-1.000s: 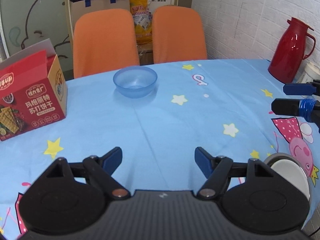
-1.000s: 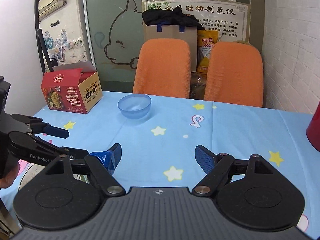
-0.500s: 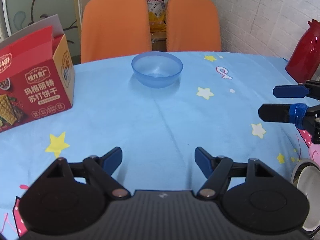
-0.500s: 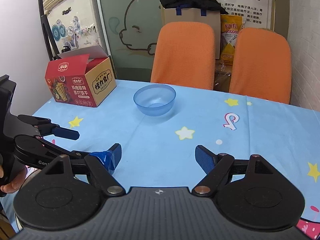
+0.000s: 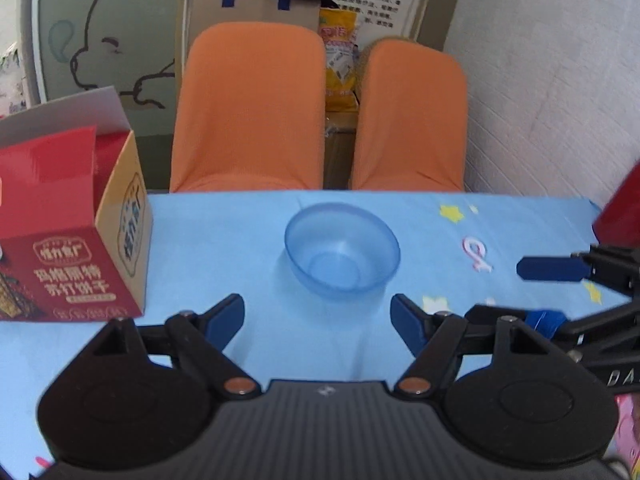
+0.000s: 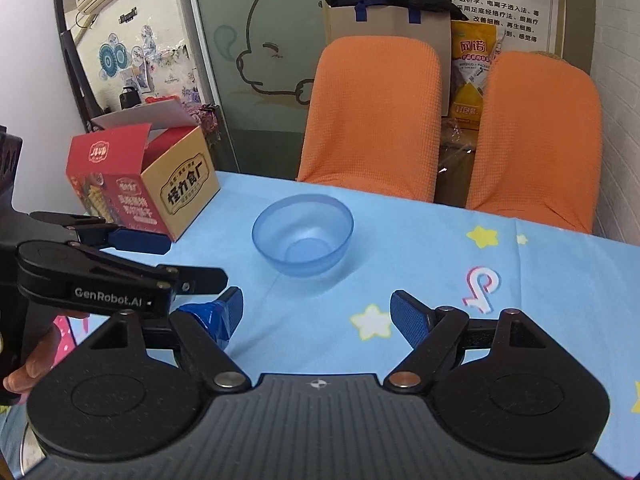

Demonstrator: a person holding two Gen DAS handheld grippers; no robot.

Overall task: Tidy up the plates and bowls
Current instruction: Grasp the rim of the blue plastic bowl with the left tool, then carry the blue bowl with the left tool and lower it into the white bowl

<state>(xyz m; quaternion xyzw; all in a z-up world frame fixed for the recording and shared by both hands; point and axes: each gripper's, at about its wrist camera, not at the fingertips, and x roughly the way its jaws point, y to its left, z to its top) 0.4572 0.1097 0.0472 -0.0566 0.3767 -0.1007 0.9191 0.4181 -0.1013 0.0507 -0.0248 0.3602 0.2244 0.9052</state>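
1. Nearest the left wrist camera, the left gripper (image 5: 317, 312) has its fingers spread wide with nothing between them, hanging just above the blue star-print tablecloth (image 5: 224, 220).
2. In the right wrist view the right gripper (image 6: 316, 312) is likewise spread wide and empty. The left gripper crosses that view at about 9 o'clock, so the two tools sit side by side and close together.
3. Just past the left gripper's fingertips, at 12 o'clock and a touch toward 1, stands the blue bowl (image 5: 342, 251). It is upright, mouth up, empty, resting on the tablecloth and touching neither tool.
4. From the right gripper the bowl (image 6: 303, 234) lies at about 11 o'clock, beyond the tips and off to the left of its centre line.
5. My judgement: the left gripper is the better lined up and looks nearer. A straight push forward would bring its open fingers to either side of the near rim, while the right would have to swing leftward first.
6. The bowl is round, so no long axis decides the approach; the rim wall is the part to pinch.
7. Farther off, a red cracker box (image 5: 68, 224) stands at 10 o'clock from the left gripper, well apart from the bowl.
8. Beyond the table's far edge, two orange chairs (image 5: 250, 108) stand at 12 o'clock.
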